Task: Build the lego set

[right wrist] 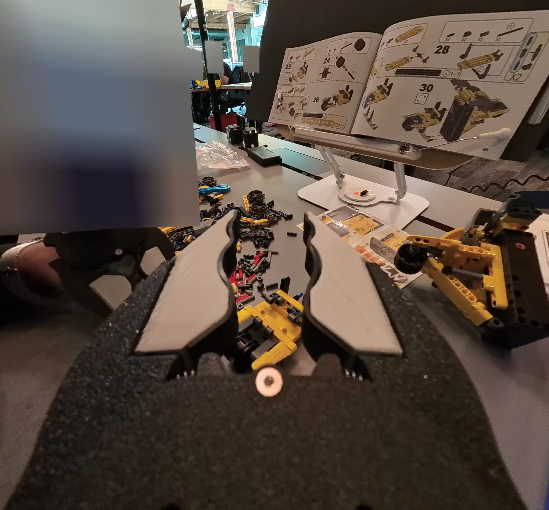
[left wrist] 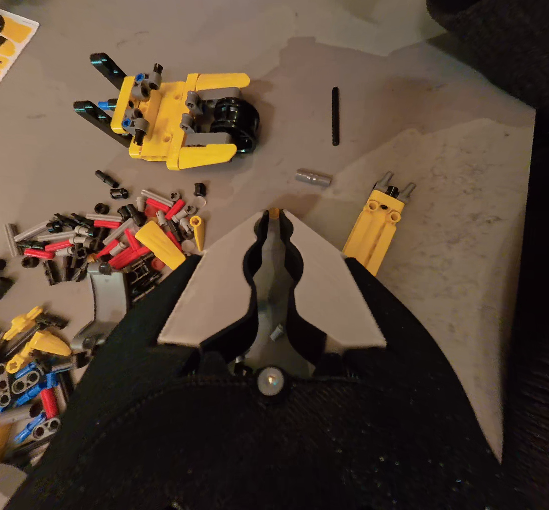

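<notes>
My left gripper [left wrist: 273,213] is clenched on a small orange piece [left wrist: 273,212], pinched right at the fingertips above the grey table [left wrist: 297,35]. At 1 o'clock from the tips lies a short grey connector tube [left wrist: 313,177], further out a black axle [left wrist: 335,116]; at 3 o'clock a long yellow beam assembly [left wrist: 375,228] rests beside my finger. At 10 o'clock sits a yellow sub-build with a black wheel [left wrist: 178,121], and at 9 o'clock a heap of red, grey and black pins [left wrist: 98,240]. A sticker sheet corner [left wrist: 12,41] shows at the far left.

My right gripper [right wrist: 270,219] is released, jaws wide apart, touching nothing; the same yellow sub-build [right wrist: 267,323] lies on the table below, seen between the fingers. At 3 o'clock stands a larger yellow and black model [right wrist: 487,275]; at 1 o'clock a sticker sheet [right wrist: 365,237], then a white book stand [right wrist: 362,198] carrying an open instruction booklet [right wrist: 416,79]. At 12 o'clock loose parts [right wrist: 255,228] are scattered; at 11 o'clock lies a clear plastic bag [right wrist: 217,154]. An open office lies beyond.
</notes>
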{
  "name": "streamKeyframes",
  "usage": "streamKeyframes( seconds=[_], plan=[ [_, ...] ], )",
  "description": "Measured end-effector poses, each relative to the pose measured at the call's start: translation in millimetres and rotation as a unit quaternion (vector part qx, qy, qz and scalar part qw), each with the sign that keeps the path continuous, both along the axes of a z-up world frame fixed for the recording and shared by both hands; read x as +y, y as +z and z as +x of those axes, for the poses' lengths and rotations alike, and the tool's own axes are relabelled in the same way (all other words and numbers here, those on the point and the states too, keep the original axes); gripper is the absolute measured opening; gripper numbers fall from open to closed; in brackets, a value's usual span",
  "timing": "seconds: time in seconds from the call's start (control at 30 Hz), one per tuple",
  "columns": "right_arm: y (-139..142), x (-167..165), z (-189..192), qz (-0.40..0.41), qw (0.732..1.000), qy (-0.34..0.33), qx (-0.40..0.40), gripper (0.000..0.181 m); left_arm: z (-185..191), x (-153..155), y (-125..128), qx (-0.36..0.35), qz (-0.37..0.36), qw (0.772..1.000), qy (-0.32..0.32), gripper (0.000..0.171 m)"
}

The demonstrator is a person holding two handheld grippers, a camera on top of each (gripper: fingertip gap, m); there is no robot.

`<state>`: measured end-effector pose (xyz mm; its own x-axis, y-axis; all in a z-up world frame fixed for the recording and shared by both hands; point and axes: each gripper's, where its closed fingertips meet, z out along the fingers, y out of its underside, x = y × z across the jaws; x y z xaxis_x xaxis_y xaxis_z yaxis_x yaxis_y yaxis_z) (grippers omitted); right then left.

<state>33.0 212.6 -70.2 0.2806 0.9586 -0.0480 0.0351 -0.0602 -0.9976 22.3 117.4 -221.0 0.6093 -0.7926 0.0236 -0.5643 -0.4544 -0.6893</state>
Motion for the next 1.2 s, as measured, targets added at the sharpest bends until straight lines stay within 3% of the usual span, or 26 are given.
streamKeyframes(
  seconds=[0.1, 0.43, 0.53, 0.67, 0.97, 1.2],
  plan=[
    [0.8, 0.3, 0.8, -0.001, 1.000, 0.000, 0.002, 0.042, -17.1, 5.3, 7.0, 0.002, 0.010, 1.000, 0.025, 0.003],
    [-1.4, 1.4, 0.5, -0.002, 1.000, -0.002, -0.001, 0.042, -141.5, 12.9, 16.8, 0.027, 0.017, 0.981, 0.191, 0.003],
    [-3.5, 2.4, 0.1, -0.004, 1.000, -0.003, -0.004, 0.042, -153.1, 10.4, 17.6, 0.013, 0.015, 0.978, 0.206, 0.004],
    [-5.7, 4.5, 0.2, -0.009, 1.000, -0.004, -0.005, 0.043, -159.7, 10.3, 18.3, -0.012, 0.007, 0.975, 0.224, 0.026],
    [-9.8, 6.5, -0.7, -0.014, 1.000, -0.005, -0.009, 0.042, -206.9, 19.7, 43.9, -0.012, 0.058, 0.952, 0.299, 0.025],
    [-12.3, 7.5, -1.4, -0.017, 1.000, -0.006, -0.013, 0.042, -234.2, 37.0, 79.4, 0.002, 0.110, 0.944, 0.311, 0.026]
  ],
)
